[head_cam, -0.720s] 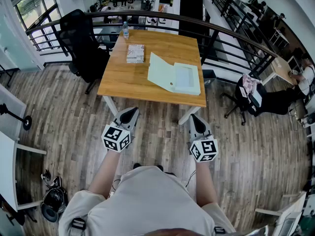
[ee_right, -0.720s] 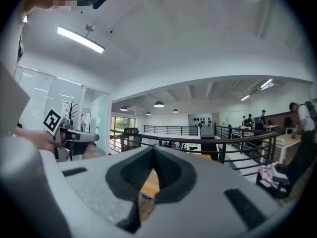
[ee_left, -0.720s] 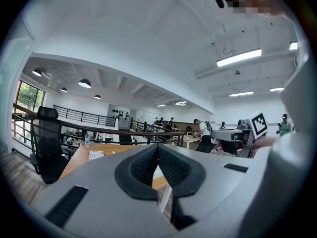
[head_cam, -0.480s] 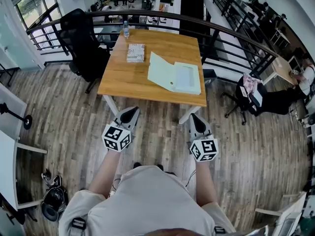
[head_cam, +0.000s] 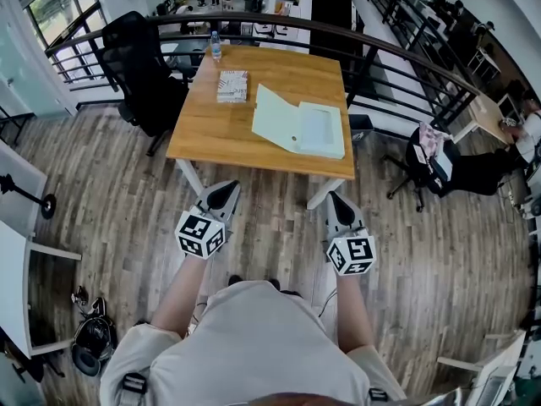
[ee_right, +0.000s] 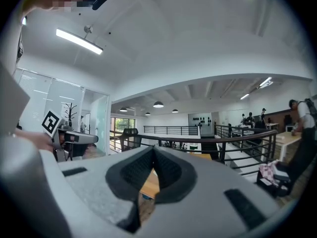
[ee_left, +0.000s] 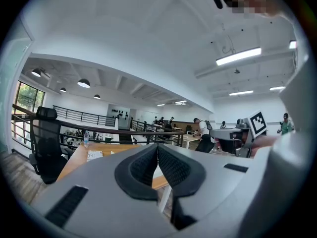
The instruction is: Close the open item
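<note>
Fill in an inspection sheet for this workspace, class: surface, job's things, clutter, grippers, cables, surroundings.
Surface: rectangular wooden table on white legs.
Job's things: pale green flat file box, lid open, on the table's right half.
Clutter: patterned white booklet; clear water bottle at the far edge.
Grippers: left gripper and right gripper, fingers shut, empty, short of the table.
Cables: nothing seen on the table.
Surroundings: black office chair at the table's left; dark metal railing behind; wood-plank floor.

Table smooth wood; floor wood planks; folder matt.
</note>
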`<state>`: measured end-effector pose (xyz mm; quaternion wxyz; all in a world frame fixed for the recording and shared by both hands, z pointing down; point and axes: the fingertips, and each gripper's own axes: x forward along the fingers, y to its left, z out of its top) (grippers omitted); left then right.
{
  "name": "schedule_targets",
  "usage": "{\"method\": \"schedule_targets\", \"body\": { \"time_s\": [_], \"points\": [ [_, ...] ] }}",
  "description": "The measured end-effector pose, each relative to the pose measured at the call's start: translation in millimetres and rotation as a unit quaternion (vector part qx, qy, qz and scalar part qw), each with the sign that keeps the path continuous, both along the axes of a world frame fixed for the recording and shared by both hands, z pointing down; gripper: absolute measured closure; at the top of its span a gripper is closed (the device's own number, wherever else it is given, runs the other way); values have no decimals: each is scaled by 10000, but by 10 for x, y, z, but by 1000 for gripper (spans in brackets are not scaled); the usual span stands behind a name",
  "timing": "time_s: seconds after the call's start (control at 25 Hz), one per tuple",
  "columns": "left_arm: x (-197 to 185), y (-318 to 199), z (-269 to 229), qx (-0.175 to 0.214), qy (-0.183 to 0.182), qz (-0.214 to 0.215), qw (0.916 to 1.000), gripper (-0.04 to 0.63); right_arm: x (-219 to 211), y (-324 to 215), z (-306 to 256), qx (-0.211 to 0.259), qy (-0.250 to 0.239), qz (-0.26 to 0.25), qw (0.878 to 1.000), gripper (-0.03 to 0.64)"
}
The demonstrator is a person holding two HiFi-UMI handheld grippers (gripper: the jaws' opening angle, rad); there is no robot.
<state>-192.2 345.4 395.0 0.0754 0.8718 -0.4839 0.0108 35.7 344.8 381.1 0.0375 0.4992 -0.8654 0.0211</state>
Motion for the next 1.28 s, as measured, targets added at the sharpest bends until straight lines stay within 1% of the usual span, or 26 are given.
{"method": "schedule_targets", "body": {
  "time_s": [0.12,0.64,0.96,1.12,1.28],
  "points": [
    [8,-42,-17,34,-25,-82,10000,593,55,-52,17,-58,-37,47,10000,614],
    [178,-132,44,5,11,-433,9991,473,274,-190,94,-47,-30,-188,9998,614],
    [384,-140,130,-80,59,-569,9983,476,468,-261,189,-95,-50,-346,9993,614],
    [491,-143,174,-66,29,-613,9981,477,546,-284,251,-118,-64,-450,9989,614],
    [508,-144,211,-55,-35,-665,9978,479,569,-288,282,-105,26,-546,9984,614]
  ]
}}
